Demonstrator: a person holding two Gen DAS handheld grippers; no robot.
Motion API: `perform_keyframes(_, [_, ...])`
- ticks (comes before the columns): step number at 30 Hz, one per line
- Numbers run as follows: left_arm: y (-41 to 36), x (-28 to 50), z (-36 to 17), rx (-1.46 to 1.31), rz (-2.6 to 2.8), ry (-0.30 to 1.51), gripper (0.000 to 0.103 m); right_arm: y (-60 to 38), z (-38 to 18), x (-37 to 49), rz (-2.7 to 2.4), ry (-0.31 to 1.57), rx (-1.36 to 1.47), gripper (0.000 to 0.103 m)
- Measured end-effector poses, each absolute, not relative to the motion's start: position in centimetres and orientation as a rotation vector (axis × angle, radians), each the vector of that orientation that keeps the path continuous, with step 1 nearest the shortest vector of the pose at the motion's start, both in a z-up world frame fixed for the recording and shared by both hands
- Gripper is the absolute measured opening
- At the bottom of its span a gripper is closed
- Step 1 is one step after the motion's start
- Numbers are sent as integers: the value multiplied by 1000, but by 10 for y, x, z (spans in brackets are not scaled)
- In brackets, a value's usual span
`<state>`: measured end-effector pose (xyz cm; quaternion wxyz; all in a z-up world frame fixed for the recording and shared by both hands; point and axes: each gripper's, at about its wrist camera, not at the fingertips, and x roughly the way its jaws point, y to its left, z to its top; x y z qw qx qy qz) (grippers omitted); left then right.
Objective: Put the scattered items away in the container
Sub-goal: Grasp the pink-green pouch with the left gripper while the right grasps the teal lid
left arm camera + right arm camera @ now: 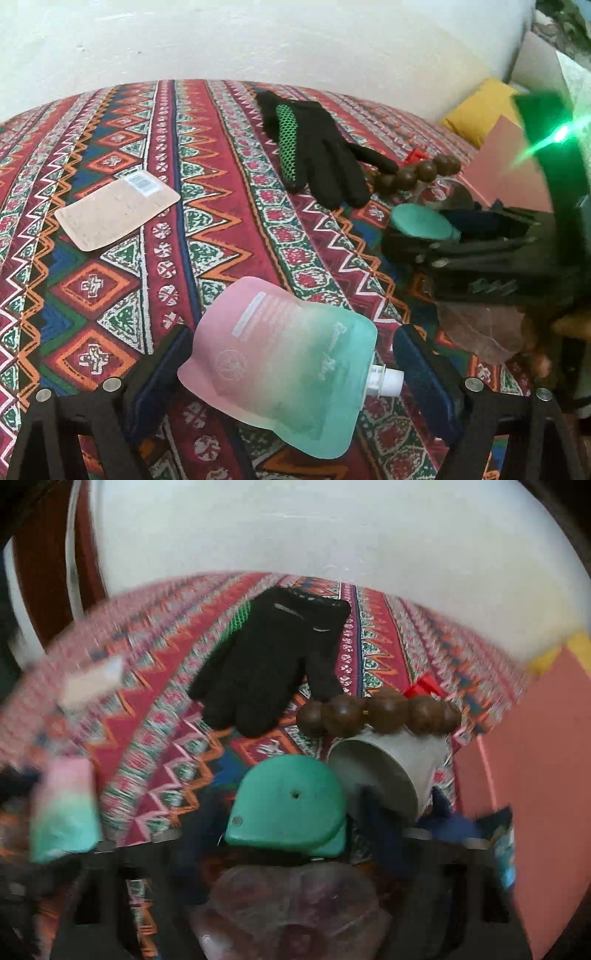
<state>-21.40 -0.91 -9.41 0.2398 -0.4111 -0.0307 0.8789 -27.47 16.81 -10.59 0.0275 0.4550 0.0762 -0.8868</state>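
The left gripper stands wide open over a patterned tablecloth, its two dark-padded fingers flanking a pink-and-teal soft pouch whose white spout points toward the right finger; neither pad is seen touching it. Ahead and to the left of that claw lies a beige flat packet; ahead and to the right, a black glove with green dotted grip sprawls just beside a string of brown wooden beads. Farther right, the right gripper reaches in, heavily blurred, with a teal round-edged object between its fingers. In the motion-smeared right wrist view, that teal object fills the gap between the jaws, though whether they are clamped on it cannot be made out. Just beyond it sits a tipped grey cup, the beads resting along its upper side. A salmon-pink container wall rises to the right, cut off by the frame edge.
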Motion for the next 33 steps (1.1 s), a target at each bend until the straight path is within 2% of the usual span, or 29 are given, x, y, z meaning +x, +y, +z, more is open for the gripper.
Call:
perform_keyframes(9, [-23,-194,-78,-1074,2452,-153,91,159,-75,-236,-2685,50,1332,59])
perform_keyframes(22, [-57,-123,-25,-934,2532,-285,91,125,-3,-139,-2664,-48,1056,59])
perform_keyframes(33, [-60,-80,19,-843,2569,-256,91,151,51,-98,-2747,-136,880,59])
